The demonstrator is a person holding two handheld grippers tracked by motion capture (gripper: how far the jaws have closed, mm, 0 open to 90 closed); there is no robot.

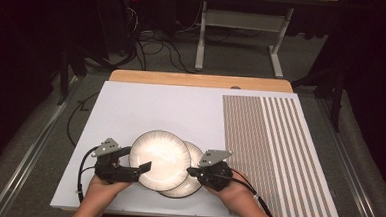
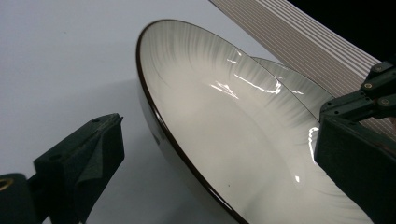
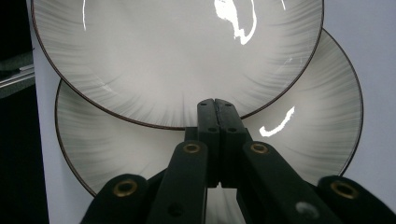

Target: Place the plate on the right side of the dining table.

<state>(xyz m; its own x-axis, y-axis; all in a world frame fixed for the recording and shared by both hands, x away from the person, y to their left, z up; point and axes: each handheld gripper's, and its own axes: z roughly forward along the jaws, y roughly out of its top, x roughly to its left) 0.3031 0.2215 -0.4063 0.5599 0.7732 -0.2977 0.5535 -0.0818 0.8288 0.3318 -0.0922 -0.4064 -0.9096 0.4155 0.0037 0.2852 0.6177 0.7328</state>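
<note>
We see two plates stacked off-centre near the table's 6 o'clock edge in the high view. The upper plate [image 1: 159,158] covers most of the lower plate [image 1: 193,181], which pokes out toward 4 o'clock as a crescent; how much of it sits underneath is hidden.

Left gripper [image 1: 137,166] comes in at the upper plate's 9 o'clock rim. In the left gripper view its jaws stand spread, one outside the rim at 8 o'clock of the frame, the other over the plate's inside at 4 o'clock, so the rim runs between them. Neither pad presses on it as far as we can make out; the near rim is cut off at the frame's bottom edge. The plate looks tilted there, but we cannot tell if its underside rests on the white mat [image 1: 146,106].

Right gripper [image 1: 192,171] sits at the plates' 3 o'clock side. In the right gripper view its jaws are pressed together with nothing visible between them, tips over the lower plate just short of the upper plate's rim. Whether the tips touch the lower plate we cannot tell.

The striped panel [image 1: 276,153] lies at 3 o'clock of the mat. The person's hands are cut off at the bottom of the high view.
</note>
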